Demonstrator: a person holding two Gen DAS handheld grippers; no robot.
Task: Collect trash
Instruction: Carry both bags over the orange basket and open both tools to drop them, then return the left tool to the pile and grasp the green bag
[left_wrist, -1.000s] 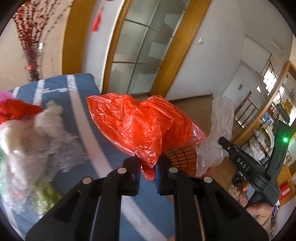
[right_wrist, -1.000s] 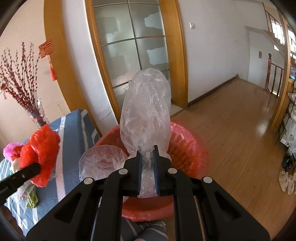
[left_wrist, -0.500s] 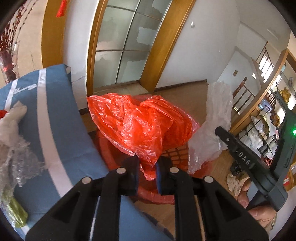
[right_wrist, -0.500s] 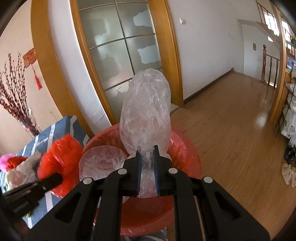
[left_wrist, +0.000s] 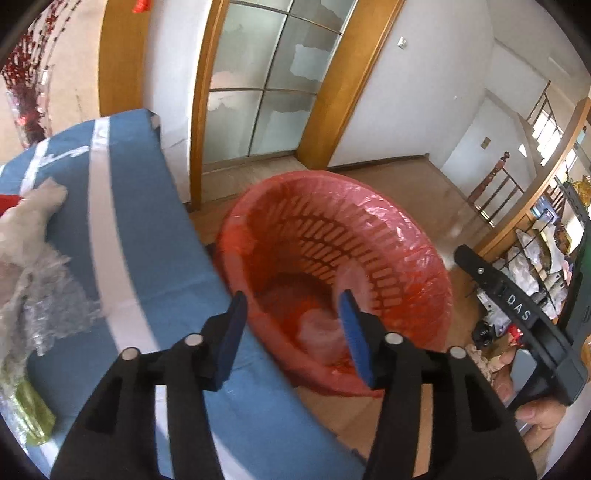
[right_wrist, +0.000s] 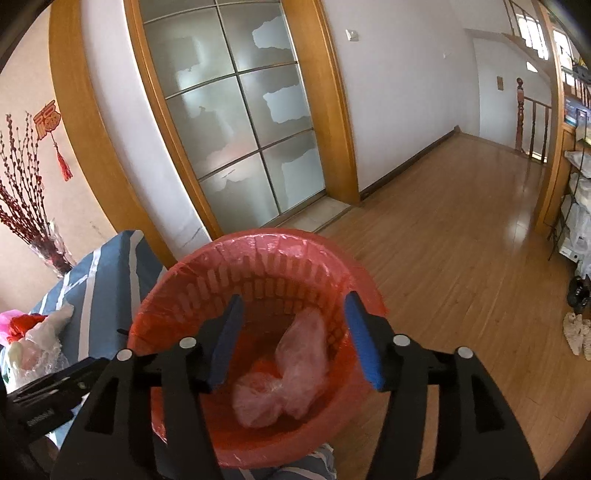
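Crumpled clear plastic bag (right_wrist: 295, 373), thin and wrinkled and tinted pink by what surrounds it, lies at the bottom of a round red slatted plastic wastebasket (right_wrist: 258, 254) lined with a red plastic liner. Its long axis, seen from the right wrist camera, runs from the lower left up toward the upper right, the narrower end leaning on the basket's inner wall and the bunched, fuller end low near the floor of the basket. Beneath it a patch of brighter red plastic shows, too blurred to make out further. From the left wrist camera the same pale film (left_wrist: 317, 328) appears only as a soft smear deep in the basket (left_wrist: 406, 236).

The right gripper (right_wrist: 295, 336) hangs over the basket's mouth, its blue-padded jaws having just been opening, now spread wide with nothing between them. The left gripper (left_wrist: 295, 328) is likewise spread apart, its jaws also just opened and empty, poised at the basket's near rim beside the blue cloth with white stripes (left_wrist: 122, 229) covering the table. On that cloth lie more clear crinkled plastic wrappings (left_wrist: 40, 280). The basket stands on a wooden floor (right_wrist: 461, 229) just beside the table, before a frosted glass door (right_wrist: 240, 122).
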